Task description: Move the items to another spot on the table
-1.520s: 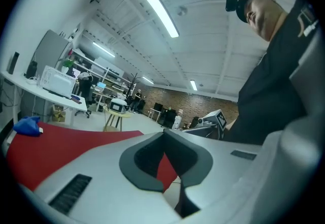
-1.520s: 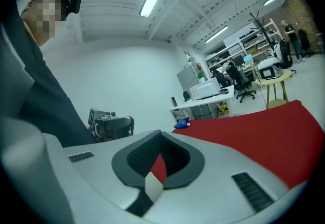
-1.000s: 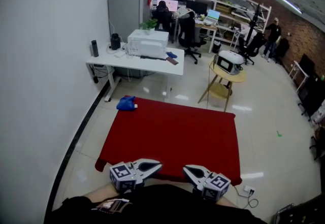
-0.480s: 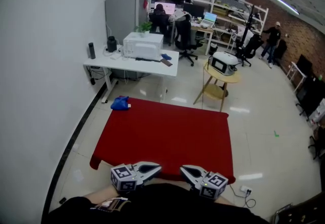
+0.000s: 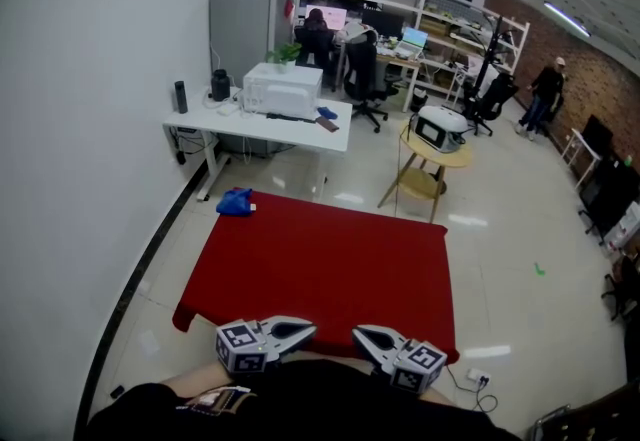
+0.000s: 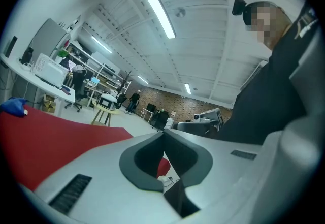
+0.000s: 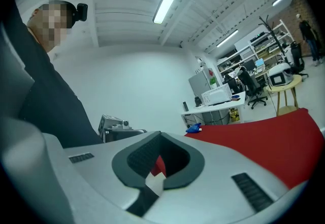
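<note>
Items for moving are coming down to one small thing here, so the bigger things come first. The red table is filling the middle of the head view, its long top lying bare. Beyond its far end a white desk is standing against the left wall.

A small blue bundle is lying at the table's far left corner; whether it is sitting wholly on the top I cannot tell. Both gripper views are catching it far off.

Nearest and smallest, the left gripper and the right gripper are hanging close to the person's body at the near edge, tips pointing toward each other. Each pair of jaws is meeting at the tips with nothing between them. Held so, they are probably just being carried, well apart from the bundle.

That corner could be either where the bundle is waiting or where it is ending up.
</note>
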A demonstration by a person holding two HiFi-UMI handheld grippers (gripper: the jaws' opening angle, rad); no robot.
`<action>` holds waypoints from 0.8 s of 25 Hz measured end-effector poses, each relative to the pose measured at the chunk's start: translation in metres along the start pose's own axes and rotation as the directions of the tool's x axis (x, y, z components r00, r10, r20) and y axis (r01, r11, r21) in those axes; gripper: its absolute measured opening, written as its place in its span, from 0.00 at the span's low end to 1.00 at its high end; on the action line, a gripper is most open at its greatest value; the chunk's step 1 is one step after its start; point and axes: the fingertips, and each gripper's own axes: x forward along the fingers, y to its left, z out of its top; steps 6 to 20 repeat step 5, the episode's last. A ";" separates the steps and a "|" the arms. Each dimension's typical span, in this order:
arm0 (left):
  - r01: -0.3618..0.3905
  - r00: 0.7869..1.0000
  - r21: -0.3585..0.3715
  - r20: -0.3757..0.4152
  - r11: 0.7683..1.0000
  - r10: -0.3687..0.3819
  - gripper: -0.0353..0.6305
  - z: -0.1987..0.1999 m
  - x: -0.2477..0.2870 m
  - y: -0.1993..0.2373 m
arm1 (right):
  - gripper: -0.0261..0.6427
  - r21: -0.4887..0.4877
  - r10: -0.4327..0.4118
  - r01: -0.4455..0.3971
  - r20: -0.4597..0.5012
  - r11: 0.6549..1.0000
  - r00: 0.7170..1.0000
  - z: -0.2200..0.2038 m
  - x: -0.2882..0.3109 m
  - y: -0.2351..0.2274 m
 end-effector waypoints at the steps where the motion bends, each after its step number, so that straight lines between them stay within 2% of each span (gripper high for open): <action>1: 0.003 1.000 0.000 -0.001 1.000 -0.003 0.04 0.000 0.001 -0.001 | 0.02 -0.003 0.002 -0.002 -0.002 1.000 1.000 -0.001 -0.001 -0.001; 20: 0.010 1.000 0.009 -0.006 1.000 -0.010 0.04 -0.006 0.004 -0.003 | 0.02 0.000 0.016 -0.016 0.001 1.000 1.000 -0.003 -0.005 0.001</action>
